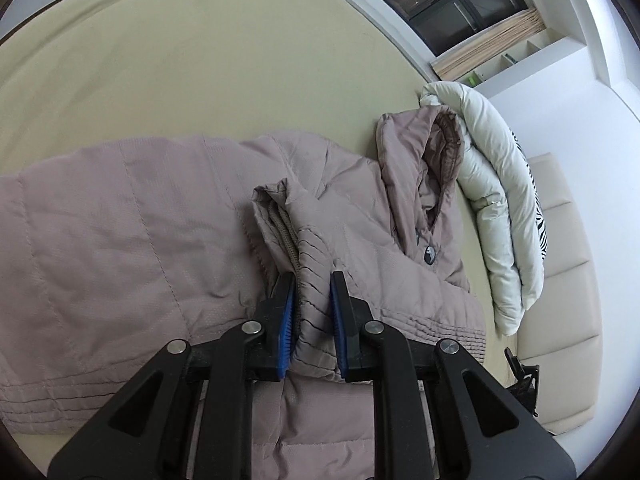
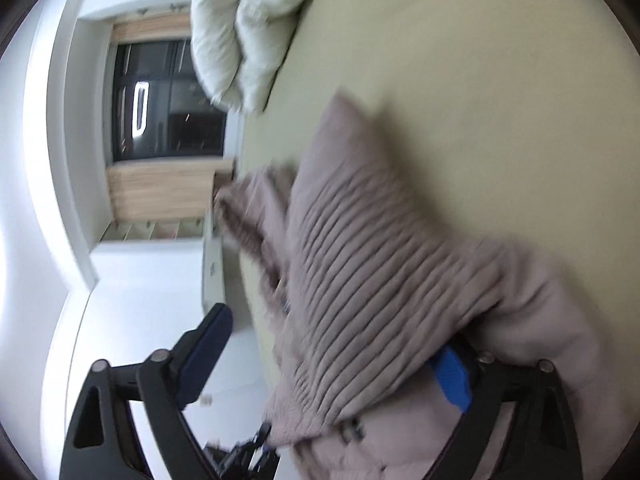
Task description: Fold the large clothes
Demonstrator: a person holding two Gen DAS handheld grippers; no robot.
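Mauve quilted jacket point(image 1: 132, 216) lies crumpled; left claw point(image 1: 313, 304) pinches its ribbed sleeve, right claw point(image 2: 320, 344) gapes wide

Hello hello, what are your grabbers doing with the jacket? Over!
Left hand-held gripper shut on jacket sleeve. Right hand-held gripper open, jacket draped between its fingers. White duvet bunched beside the hood.

- The jacket point(image 2: 372, 280) is smearing with motion blur in the right wrist view, its lower part running off the bottom edge.
- The right gripper point(image 2: 332, 344) is showing its right finger point(image 2: 450, 376) mostly buried under fabric.
- The duvet point(image 2: 236, 36) is being cropped at the top.
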